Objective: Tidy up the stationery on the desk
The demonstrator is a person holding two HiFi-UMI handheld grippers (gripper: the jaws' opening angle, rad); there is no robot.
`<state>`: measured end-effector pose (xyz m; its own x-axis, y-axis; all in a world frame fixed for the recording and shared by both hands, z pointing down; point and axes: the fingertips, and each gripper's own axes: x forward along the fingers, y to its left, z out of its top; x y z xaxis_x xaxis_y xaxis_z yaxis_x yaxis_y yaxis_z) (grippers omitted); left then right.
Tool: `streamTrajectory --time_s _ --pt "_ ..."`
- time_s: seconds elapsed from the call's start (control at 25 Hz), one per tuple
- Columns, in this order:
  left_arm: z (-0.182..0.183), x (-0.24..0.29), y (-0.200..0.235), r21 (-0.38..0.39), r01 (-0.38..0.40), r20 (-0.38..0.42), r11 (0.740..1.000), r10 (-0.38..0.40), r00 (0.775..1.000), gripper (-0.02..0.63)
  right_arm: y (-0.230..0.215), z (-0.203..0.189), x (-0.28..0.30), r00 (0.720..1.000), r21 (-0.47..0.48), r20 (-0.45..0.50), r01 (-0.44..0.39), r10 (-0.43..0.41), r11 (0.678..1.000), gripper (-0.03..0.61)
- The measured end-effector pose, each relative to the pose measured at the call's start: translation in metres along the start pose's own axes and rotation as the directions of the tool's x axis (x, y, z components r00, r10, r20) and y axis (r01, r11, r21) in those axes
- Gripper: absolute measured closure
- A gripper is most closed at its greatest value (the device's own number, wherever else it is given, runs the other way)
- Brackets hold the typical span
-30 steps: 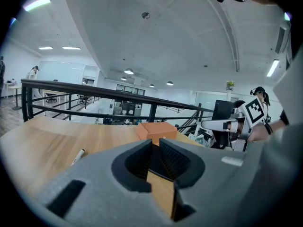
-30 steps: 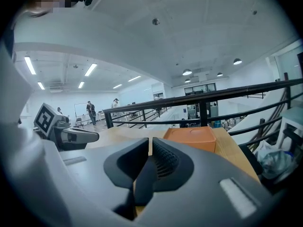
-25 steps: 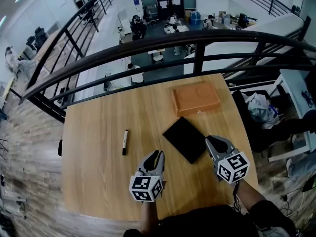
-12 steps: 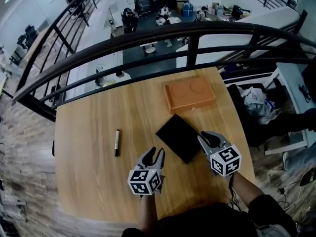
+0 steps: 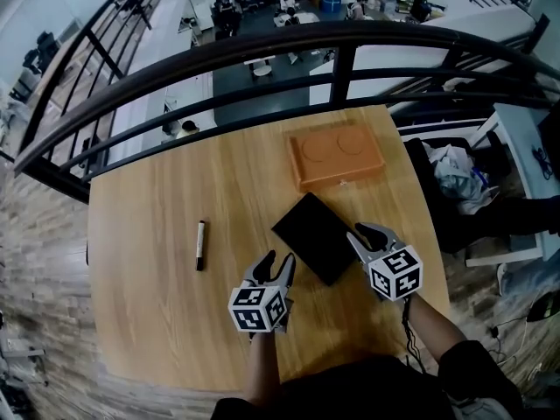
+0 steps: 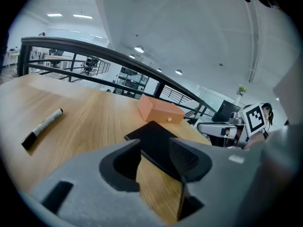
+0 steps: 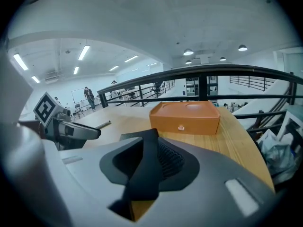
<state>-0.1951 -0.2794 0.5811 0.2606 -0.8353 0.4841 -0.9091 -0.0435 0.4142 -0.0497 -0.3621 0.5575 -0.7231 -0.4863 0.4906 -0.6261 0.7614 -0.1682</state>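
A black notebook (image 5: 313,237) lies flat in the middle of the wooden desk (image 5: 149,304). A black marker (image 5: 199,245) lies to its left, on its own. Behind the notebook stands an orange box (image 5: 337,157) with its lid closed. My left gripper (image 5: 275,266) hovers just off the notebook's near-left corner, open by a narrow gap and holding nothing. My right gripper (image 5: 364,234) is at the notebook's right corner, jaws a little apart and empty. The left gripper view shows the marker (image 6: 41,127), notebook (image 6: 154,138) and box (image 6: 160,111); the right gripper view shows the box (image 7: 185,117).
A dark metal railing (image 5: 341,59) runs along the desk's far edge, with a drop to a lower floor beyond. A black chair with bags (image 5: 451,186) stands off the right side. The desk's near edge is at my body.
Both grippers have edged forward toward the notebook, the right one reaching its right corner. The marker, notebook and box have not moved on the desk.
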Motion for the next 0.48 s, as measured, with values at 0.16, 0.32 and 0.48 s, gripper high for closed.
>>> streamTrajectory --time_s 0.16,0.32,0.48 --pt "-0.012 0.011 0.005 -0.022 -0.004 -0.033 1.000 0.003 0.999 0.420 -0.006 -0.014 0.011 0.999 0.000 -0.041 -0.003 0.003 1.000 0.462" --pt "-0.018 0.020 0.006 -0.027 -0.017 -0.057 0.999 0.016 0.998 0.419 -0.011 -0.027 0.021 0.996 -0.011 -0.092 -0.008 0.007 1.000 0.451" --pt "-0.028 0.027 0.011 -0.037 -0.053 -0.096 0.998 0.049 0.994 0.413 -0.015 -0.038 0.032 0.991 -0.002 -0.131 -0.024 0.023 1.000 0.436"
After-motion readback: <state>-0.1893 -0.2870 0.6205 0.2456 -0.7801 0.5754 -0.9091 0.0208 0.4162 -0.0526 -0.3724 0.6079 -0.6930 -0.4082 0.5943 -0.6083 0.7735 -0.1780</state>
